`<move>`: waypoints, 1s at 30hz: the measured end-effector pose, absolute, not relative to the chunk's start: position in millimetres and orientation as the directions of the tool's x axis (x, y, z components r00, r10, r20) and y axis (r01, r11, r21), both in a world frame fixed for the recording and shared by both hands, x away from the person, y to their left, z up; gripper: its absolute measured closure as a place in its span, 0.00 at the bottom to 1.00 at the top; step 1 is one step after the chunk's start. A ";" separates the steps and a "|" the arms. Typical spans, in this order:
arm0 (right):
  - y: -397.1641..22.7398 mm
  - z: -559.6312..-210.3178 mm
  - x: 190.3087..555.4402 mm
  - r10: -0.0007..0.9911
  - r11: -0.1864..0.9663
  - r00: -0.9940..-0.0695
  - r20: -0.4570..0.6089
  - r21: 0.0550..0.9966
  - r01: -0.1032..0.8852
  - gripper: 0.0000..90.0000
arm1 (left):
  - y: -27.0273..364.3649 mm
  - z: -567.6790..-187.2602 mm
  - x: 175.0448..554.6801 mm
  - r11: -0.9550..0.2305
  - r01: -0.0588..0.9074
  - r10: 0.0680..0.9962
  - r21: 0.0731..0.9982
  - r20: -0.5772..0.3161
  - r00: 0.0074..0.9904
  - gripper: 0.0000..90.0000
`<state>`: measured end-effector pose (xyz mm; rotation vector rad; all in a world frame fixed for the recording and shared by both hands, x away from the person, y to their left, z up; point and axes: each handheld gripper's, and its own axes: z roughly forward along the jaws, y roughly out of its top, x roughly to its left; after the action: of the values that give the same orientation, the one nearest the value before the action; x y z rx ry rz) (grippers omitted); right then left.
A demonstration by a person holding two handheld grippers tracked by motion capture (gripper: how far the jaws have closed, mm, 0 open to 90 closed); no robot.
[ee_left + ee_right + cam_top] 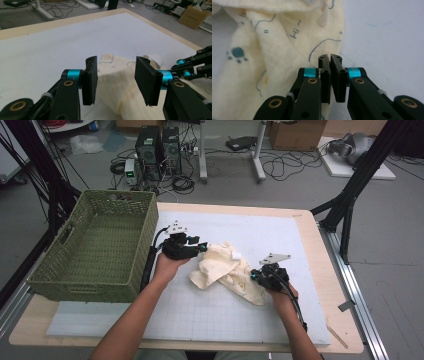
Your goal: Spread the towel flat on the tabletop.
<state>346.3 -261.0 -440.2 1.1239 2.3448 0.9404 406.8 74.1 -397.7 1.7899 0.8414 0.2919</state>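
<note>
High view had the crumpled cream printed cloth (227, 271) mid-worktop (320, 270), right of the green woven basket (100, 245). Left gripper (202, 247) was spread around its far-left fold; right gripper (253, 276) pinched its near-right edge.

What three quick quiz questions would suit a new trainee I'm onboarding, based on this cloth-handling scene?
1. True or false: the left gripper has its jaws apart, with the cream cloth between them.
2. Which stands left of the mat: A) a green woven basket, B) a metal tray, C) a bucket?
3. What print marks the cloth in the right gripper view?

Key: 1 true. 2 A. 3 a blue paw print, beside the right gripper, whose jaws are closed at the cloth's edge.
</note>
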 end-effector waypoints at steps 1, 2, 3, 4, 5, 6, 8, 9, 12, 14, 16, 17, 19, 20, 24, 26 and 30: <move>-261.0 -440.2 346.3 0.790 0.458 -0.611 -0.045 0.706 0.540 0.97 | 72.7 -397.6 406.1 -0.169 0.398 0.663 0.902 -0.195 0.723 0.59; -265.5 -439.9 344.2 0.797 0.459 -0.601 -0.054 0.700 0.547 0.96 | 71.1 -397.2 405.1 -0.181 0.395 0.657 0.901 -0.188 0.730 0.59; -277.6 -438.8 336.1 0.820 0.459 -0.566 -0.086 0.689 0.561 0.96 | 68.9 -396.8 404.0 -0.185 0.393 0.652 0.901 -0.187 0.735 0.59; -284.5 -439.3 332.2 0.831 0.441 -0.550 -0.079 0.696 0.566 0.96 | 66.3 -396.7 402.8 -0.186 0.393 0.644 0.901 -0.190 0.741 0.59; -291.5 -440.8 327.0 0.844 0.409 -0.534 -0.053 0.708 0.576 0.96 | 59.8 -396.6 400.5 -0.194 0.389 0.632 0.900 -0.189 0.752 0.58; -291.5 -440.8 327.0 0.844 0.409 -0.534 -0.053 0.708 0.576 0.96 | 59.8 -396.6 400.5 -0.194 0.389 0.632 0.900 -0.189 0.752 0.58; -298.7 -442.8 321.3 0.851 0.371 -0.524 -0.026 0.736 0.566 0.88 | 52.1 -397.4 397.9 -0.207 0.385 0.612 0.900 -0.188 0.768 0.58; -300.2 -442.7 320.6 0.852 0.364 -0.523 -0.024 0.745 0.559 0.83 | 47.8 -397.7 396.3 -0.214 0.382 0.599 0.899 -0.188 0.778 0.58; -302.0 -438.2 319.5 0.850 0.350 -0.526 -0.024 0.773 0.530 0.75 | 34.8 -396.5 390.5 -0.230 0.352 0.561 0.907 -0.172 0.809 0.61; -302.6 -437.2 318.9 0.851 0.356 -0.523 -0.041 0.778 0.518 0.72 | 27.2 -395.7 387.7 -0.231 0.344 0.541 0.910 -0.174 0.823 0.63; -303.5 -437.3 319.1 0.856 0.355 -0.515 -0.047 0.778 0.519 0.70 | 18.0 -395.6 385.3 -0.248 0.340 0.509 0.907 -0.176 0.842 0.64; -304.0 -437.1 319.2 0.860 0.350 -0.508 -0.047 0.779 0.520 0.68 | 13.1 -395.8 383.6 -0.261 0.340 0.495 0.904 -0.177 0.851 0.63; -305.6 -436.7 319.4 0.866 0.337 -0.499 -0.043 0.786 0.518 0.65 | 0.4 -396.9 379.8 -0.286 0.341 0.460 0.896 -0.184 0.869 0.61; -306.3 -436.3 319.1 0.869 0.331 -0.493 -0.040 0.789 0.518 0.64 | -3.9 -397.4 378.4 -0.297 0.340 0.451 0.892 -0.183 0.874 0.58; -306.4 -436.2 319.0 0.870 0.329 -0.492 -0.040 0.789 0.518 0.63 | -22.8 -403.1 373.5 -0.364 0.334 0.430 0.869 -0.162 0.888 0.49; -305.8 -436.4 319.0 0.870 0.331 -0.492 -0.042 0.789 0.518 0.63 | -27.6 -406.8 373.0 -0.393 0.332 0.428 0.858 -0.149 0.891 0.48; -305.3 -436.5 319.2 0.871 0.326 -0.491 -0.036 0.790 0.520 0.62 | -36.2 -414.7 373.4 -0.450 0.317 0.438 0.835 -0.103 0.893 0.49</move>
<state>319.2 -305.3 -436.5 1.2236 2.1372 1.0189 373.4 -36.2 -414.7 2.0761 0.5436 0.1561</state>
